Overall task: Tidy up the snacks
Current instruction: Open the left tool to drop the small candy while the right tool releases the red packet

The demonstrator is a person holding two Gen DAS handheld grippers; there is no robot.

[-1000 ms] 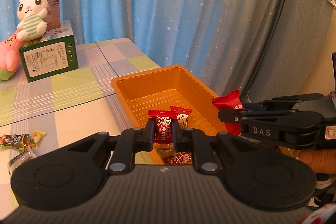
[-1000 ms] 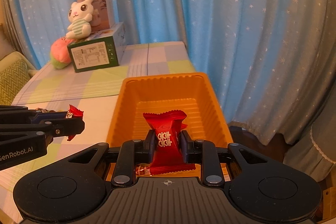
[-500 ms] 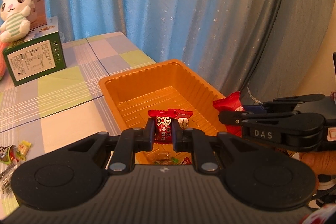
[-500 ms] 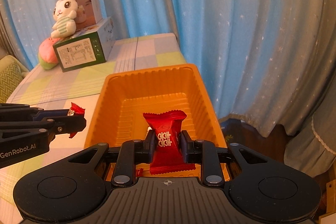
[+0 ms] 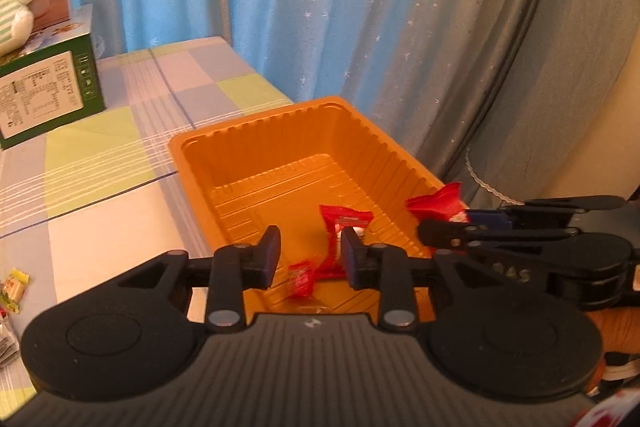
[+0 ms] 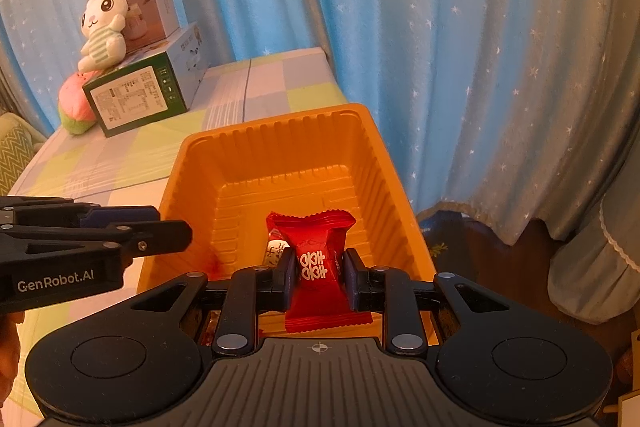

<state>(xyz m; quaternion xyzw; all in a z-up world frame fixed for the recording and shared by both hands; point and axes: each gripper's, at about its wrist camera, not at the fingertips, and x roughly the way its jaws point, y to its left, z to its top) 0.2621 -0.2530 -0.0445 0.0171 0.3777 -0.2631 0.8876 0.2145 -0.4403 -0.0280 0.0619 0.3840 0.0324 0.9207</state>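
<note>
left wrist view showed the left gripper over the orange tray, its jaws opening and a red candy loose against the right finger, while the right gripper stayed out of it, clamped on a red snack packet above the same tray.

We note an orange plastic tray with ribbed walls at the table's right edge, long side running away from us. Over its near end a red snack packet with white lettering stands upright, pinched at its waist, crimped top flared. Beside it, a red-and-white packet sits upright in the tray, with a small red candy lying at its left.
</note>
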